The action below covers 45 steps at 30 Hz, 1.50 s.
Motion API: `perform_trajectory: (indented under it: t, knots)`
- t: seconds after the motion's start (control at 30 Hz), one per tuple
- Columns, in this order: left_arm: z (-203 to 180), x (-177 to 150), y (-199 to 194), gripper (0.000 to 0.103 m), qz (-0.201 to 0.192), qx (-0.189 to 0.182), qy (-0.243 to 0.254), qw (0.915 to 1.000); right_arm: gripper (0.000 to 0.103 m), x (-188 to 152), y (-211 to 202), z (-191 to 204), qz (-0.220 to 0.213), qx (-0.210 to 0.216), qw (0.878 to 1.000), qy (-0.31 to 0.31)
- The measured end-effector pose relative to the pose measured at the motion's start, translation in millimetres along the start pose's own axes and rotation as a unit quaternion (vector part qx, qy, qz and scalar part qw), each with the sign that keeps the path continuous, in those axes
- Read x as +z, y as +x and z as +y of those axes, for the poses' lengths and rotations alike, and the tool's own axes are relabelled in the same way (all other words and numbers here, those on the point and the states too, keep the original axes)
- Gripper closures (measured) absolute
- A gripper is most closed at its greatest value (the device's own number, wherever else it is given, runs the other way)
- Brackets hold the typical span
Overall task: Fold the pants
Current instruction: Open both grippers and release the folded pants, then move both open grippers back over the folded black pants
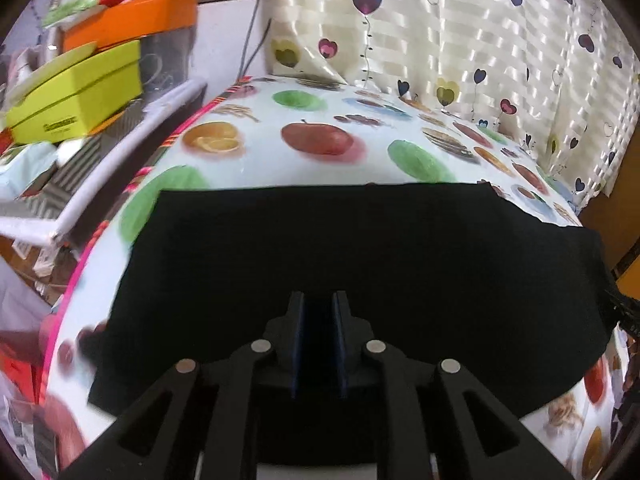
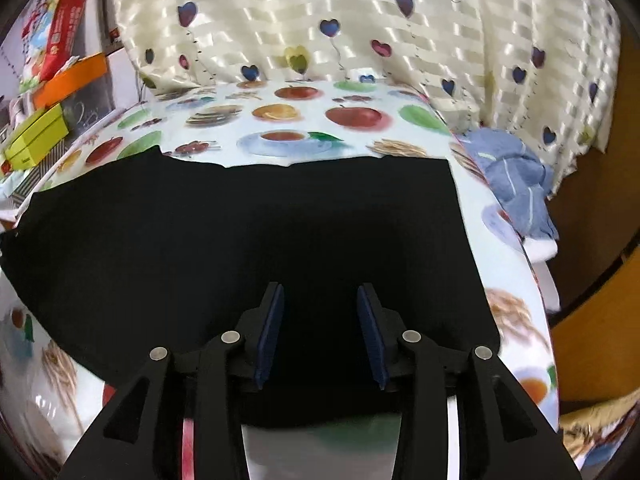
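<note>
The black pants (image 1: 360,248) lie flat as a wide folded rectangle on a table (image 1: 320,116) with a fruit-print cloth; they also show in the right wrist view (image 2: 248,220). My left gripper (image 1: 320,300) hovers over the pants' near edge, jaws a narrow gap apart, nothing visibly between them. My right gripper (image 2: 320,292) is over the near right part of the pants, jaws wide open and empty.
Yellow-green box (image 1: 76,96) and orange box (image 1: 132,20) are stacked left of the table. A blue striped garment (image 2: 512,176) lies at the table's right edge. A heart-print curtain (image 1: 480,32) hangs behind the table.
</note>
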<state>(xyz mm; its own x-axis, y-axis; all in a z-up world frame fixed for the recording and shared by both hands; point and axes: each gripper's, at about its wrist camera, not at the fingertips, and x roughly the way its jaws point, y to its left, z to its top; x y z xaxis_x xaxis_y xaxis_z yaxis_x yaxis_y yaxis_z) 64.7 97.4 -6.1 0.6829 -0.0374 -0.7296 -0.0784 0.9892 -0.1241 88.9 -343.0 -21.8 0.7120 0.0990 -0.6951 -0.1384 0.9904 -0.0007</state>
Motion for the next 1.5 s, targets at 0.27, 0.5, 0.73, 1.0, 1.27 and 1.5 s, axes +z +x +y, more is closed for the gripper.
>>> perform_trajectory:
  t: [0.27, 0.5, 0.73, 1.0, 1.27, 1.5]
  knots:
    - [7, -31, -26, 0.085, -0.003, -0.007, -0.008, 0.9999, 0.058, -23, -12, 19, 0.005, 0.01, 1.0, -0.024]
    - [9, -45, -36, 0.086, -0.013, -0.011, -0.019, 0.9997, 0.058, -34, -16, 9, 0.016, 0.025, 1.0, 0.008]
    - [8, -56, -44, 0.085, -0.021, -0.016, 0.001, 0.9997, 0.057, -46, -28, 7, 0.024, 0.022, 0.999, 0.009]
    - [14, -54, -44, 0.085, -0.012, -0.034, -0.008, 0.9993, 0.057, -48, -34, 13, 0.029, 0.009, 1.0, -0.003]
    - [25, -54, -56, 0.085, -0.03, 0.008, -0.038, 0.9988, 0.057, -31, -48, 11, -0.023, 0.009, 1.0, 0.017]
    - [44, -58, -53, 0.085, -0.021, 0.023, -0.074, 0.9968, 0.057, -34, -24, 5, 0.011, 0.006, 0.999, 0.044]
